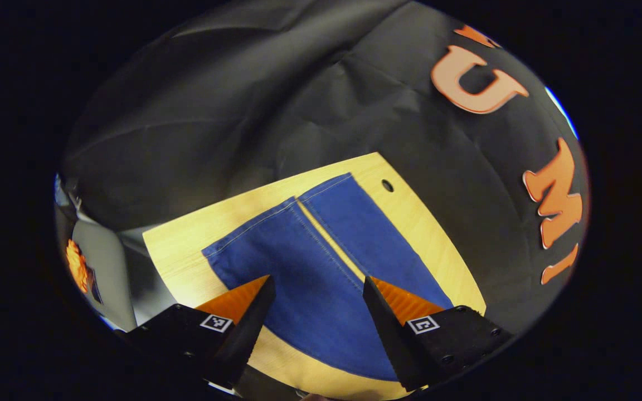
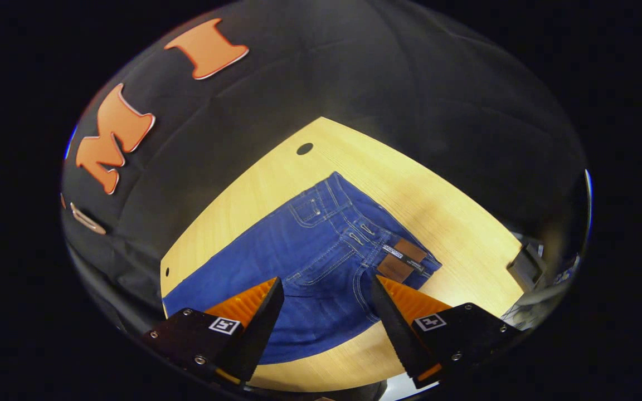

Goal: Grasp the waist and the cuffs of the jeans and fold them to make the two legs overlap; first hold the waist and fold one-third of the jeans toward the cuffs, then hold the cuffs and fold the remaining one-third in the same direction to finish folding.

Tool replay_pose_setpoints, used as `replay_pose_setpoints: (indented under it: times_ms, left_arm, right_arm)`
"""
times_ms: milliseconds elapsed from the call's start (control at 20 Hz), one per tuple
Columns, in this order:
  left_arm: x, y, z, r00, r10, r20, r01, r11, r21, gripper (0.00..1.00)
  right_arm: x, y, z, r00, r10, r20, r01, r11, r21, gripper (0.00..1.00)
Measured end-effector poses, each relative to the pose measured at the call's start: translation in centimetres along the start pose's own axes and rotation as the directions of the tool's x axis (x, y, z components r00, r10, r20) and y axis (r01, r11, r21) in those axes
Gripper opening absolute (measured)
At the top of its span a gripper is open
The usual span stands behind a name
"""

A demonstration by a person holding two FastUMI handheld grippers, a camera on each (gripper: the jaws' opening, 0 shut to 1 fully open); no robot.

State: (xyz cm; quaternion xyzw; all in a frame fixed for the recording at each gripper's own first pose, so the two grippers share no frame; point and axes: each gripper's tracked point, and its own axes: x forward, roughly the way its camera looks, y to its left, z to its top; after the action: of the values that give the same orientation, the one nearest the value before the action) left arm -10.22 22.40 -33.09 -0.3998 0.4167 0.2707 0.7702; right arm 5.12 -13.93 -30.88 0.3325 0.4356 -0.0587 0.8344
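Blue jeans lie flat on a light wooden table. In the left gripper view the two legs [image 1: 321,262] run away from me side by side, cuffs at the far end near the table's edge. My left gripper [image 1: 319,289] hovers open above the legs, nothing between its fingers. In the right gripper view the waist end [image 2: 349,234] shows, with belt loops, pockets and a brown patch [image 2: 402,259] at the waistband. My right gripper [image 2: 327,292] hangs open above the seat of the jeans, holding nothing.
The wooden table [image 2: 449,217] has a small round hole [image 2: 304,148] near its far edge, also the hole [image 1: 387,185] beyond the cuffs. Black cloth walls close in behind. A grey object [image 2: 527,267] stands off the table's right side.
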Motion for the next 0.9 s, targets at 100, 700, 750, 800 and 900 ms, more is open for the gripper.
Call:
replay_pose_setpoints:
  times_ms: [100, 700, 750, 800, 900]
  left_arm:
    - [0.0, 2.1, 0.5, 1.0, 0.016, -0.022, -0.017, 0.999, -0.046, 0.98]
    - [3.4, 10.0, -1.6, 0.986, -0.003, -0.166, -0.047, 0.954, -0.295, 0.98]
    - [3.6, 10.6, -2.0, 0.985, -0.007, -0.17, -0.047, 0.949, -0.311, 0.98]
    - [3.9, 10.8, -1.9, 0.985, -0.015, -0.172, -0.043, 0.945, -0.326, 0.97]
    - [4.4, 10.6, -1.1, 0.99, -0.053, -0.132, 0.003, 0.934, -0.357, 0.94]
  right_arm:
    - [0.4, -0.3, -0.4, 1.0, -0.017, -0.015, 0.017, 1.0, -0.012, 0.98]
    - [2.6, -1.4, -2.9, 0.992, 0.02, -0.121, 0.002, 0.984, 0.177, 0.98]
    - [2.4, -1.9, -3.3, 0.991, 0.01, -0.131, 0.015, 0.981, 0.193, 0.97]
    - [2.6, -2.3, -3.4, 0.992, 0.013, -0.129, 0.016, 0.977, 0.215, 0.98]
    - [2.8, -2.8, -3.2, 0.993, 0.019, -0.119, 0.012, 0.966, 0.257, 0.97]
